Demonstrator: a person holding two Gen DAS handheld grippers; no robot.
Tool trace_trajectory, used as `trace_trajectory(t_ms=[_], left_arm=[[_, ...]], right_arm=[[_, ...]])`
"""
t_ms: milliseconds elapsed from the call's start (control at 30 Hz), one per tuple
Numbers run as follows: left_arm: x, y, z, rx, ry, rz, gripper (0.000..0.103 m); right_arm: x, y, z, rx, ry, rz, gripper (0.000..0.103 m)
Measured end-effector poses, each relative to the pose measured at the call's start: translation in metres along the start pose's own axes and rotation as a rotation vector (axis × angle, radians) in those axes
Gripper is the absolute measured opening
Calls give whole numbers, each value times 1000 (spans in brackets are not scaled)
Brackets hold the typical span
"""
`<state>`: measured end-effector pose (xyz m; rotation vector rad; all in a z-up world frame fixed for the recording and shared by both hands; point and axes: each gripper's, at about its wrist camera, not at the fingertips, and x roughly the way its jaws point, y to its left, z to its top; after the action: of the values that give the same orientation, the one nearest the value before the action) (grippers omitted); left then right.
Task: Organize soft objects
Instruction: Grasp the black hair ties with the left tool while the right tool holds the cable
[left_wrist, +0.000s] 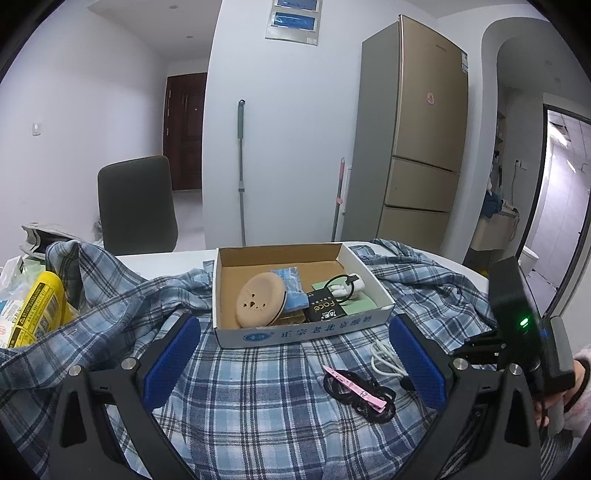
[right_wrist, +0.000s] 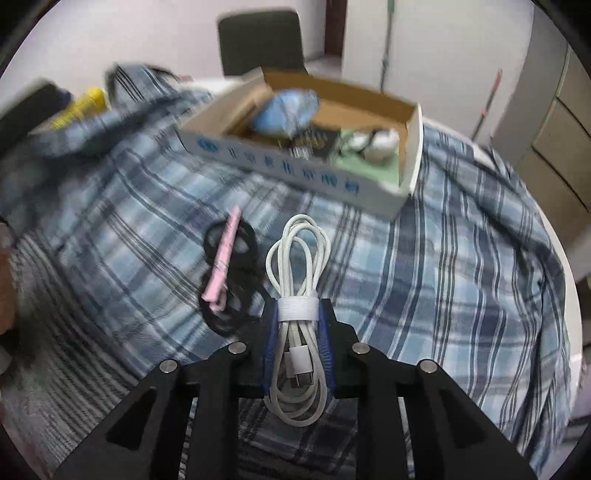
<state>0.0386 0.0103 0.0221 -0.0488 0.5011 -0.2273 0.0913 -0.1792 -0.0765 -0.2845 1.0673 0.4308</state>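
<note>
Gripping the white cable (right_wrist: 297, 273), right gripper (right_wrist: 295, 354) fingers clamped on its bundle.
Cardboard box (left_wrist: 295, 334) partly filled; black hair ties (left_wrist: 356, 395) and pink clip (left_wrist: 352, 386) wait on the plaid cloth (left_wrist: 240, 387); left gripper (left_wrist: 295, 363) wide, empty.

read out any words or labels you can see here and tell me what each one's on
"Face": black packet in the box.
Blue Chinese print on the box front: partly legible, not safely quotable.
Yellow bottle label: too small.
Fridge brand and stickers: too small.
Right wrist view: box print blurred.
</note>
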Motion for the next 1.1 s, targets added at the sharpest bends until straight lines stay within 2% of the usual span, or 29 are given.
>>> trace_trajectory(t_ms=[67,133,367,567,600,733,867,967,1000,1067,1100], left_arm=[[0,0,0,0,1,7,103],[0,0,0,-4,4,9,103],[1,6,2,-30,14,14,103],[1,12,3,-50,24,30,102],[1,13,4,-53,26,34,102],[0,23,4,-89,34,51,102],[1,29,5,-108,53,59,102],[7,24,2,-82,89,61,102],[11,20,0,-60,115,65,102],[22,13,-5,-24,183,43,95],[30,9,-8,-3,242,26,95]], right_arm=[[9,2,-2,23,52,5,20],[6,9,0,15,33,11,20],[1,38,5,-5,52,168,20],[-3,59,17,22,14,343,20],[-5,59,19,35,4,351,20],[-18,43,22,89,-74,188,20],[-28,10,12,156,-109,115,20],[-34,-8,3,175,-151,55,20],[-32,-12,3,177,-162,43,20],[-32,-19,-2,183,-184,24,20],[-30,-21,-3,182,-190,22,20]])
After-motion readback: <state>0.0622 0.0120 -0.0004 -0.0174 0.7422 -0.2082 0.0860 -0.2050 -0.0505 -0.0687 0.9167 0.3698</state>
